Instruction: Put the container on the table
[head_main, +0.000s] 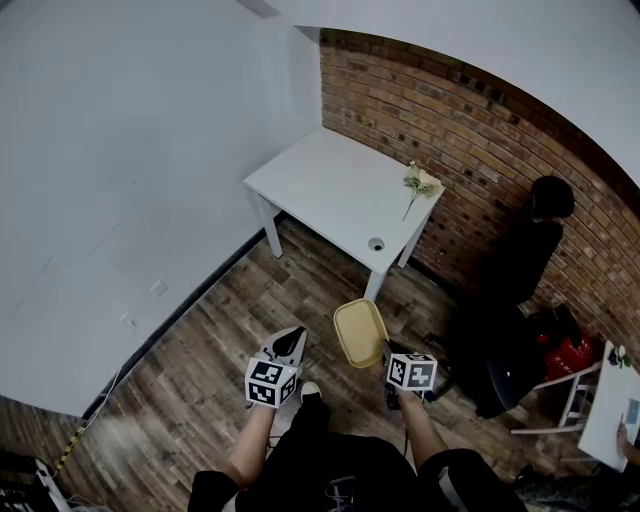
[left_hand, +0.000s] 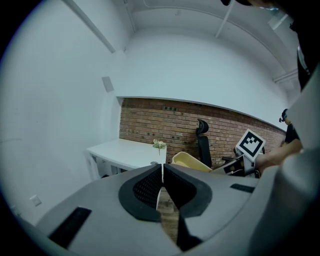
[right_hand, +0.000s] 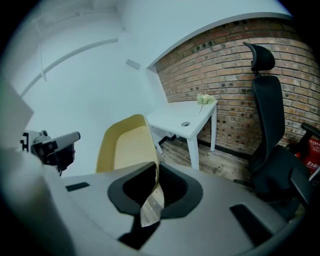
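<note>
Lower left: left claw (head_main: 289, 343) over the wood floor (head_main: 190, 370); jaws pressed together, nothing between them. Centre, farther off: white counter (head_main: 330, 185) in the corner against the brick wall (head_main: 470, 150); a flower sprig (head_main: 420, 182) lies by its right edge. Below it: yellow container (head_main: 360, 332) held in the air over the floor, near the counter's front corner but apart from it; not on the counter. Just right: right claw (head_main: 386, 350) clamped on the container's rim, its wall between the jaws. Far right: black office chair (head_main: 520, 270) beside the brick.
</note>
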